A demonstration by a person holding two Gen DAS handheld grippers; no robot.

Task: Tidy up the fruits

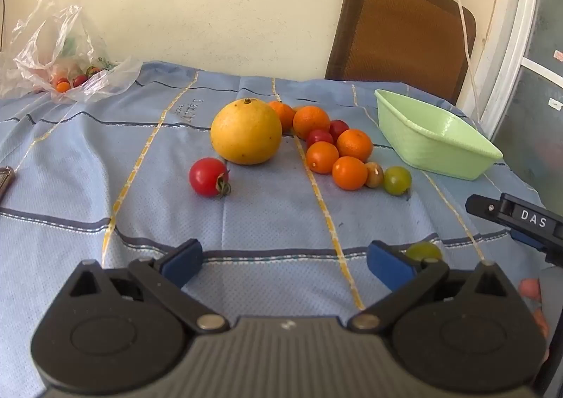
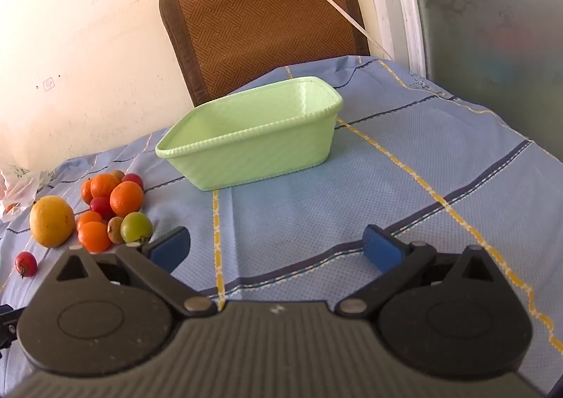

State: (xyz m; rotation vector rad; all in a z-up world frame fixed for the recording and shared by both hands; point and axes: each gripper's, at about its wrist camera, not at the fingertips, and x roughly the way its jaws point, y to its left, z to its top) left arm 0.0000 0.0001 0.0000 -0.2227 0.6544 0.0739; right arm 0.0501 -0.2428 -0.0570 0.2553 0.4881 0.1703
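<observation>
left wrist view: the left gripper (image 1: 284, 262) is seen low over a blue striped tablecloth (image 1: 274, 222), its blue-padded jaws spread wide apart with nothing between them. a large yellow citrus (image 1: 245, 131) is set near the middle of the cloth, and a single red tomato (image 1: 208, 176) is placed just near-left of it, apart from the rest. to the right of the citrus a cluster of small oranges (image 1: 349, 172) and red cherry tomatoes (image 1: 319, 136) is packed tightly together, with a brownish tomato (image 1: 374, 174) and a green tomato (image 1: 397, 180) touching at its near-right end. another green fruit (image 1: 423, 251) is partly hidden behind the right finger. a pale green basket (image 1: 436, 137) is seen empty at the far right, well apart from the pile. a clear plastic bag (image 1: 67, 53) holding a few more small fruits is left at the far left corner. a brown chair back (image 1: 401, 28) is leaned against the cream wall behind the table. the tip of the right gripper (image 1: 513, 222) is seen at the right edge.

right wrist view: the right gripper (image 2: 276, 250) is likewise held with its jaws spread fully apart and nothing gripped, pointed toward the green basket (image 2: 253, 155), which is set ahead on the cloth. the fruit pile is seen at the left, with the yellow citrus (image 2: 51, 221) near its left side.
</observation>
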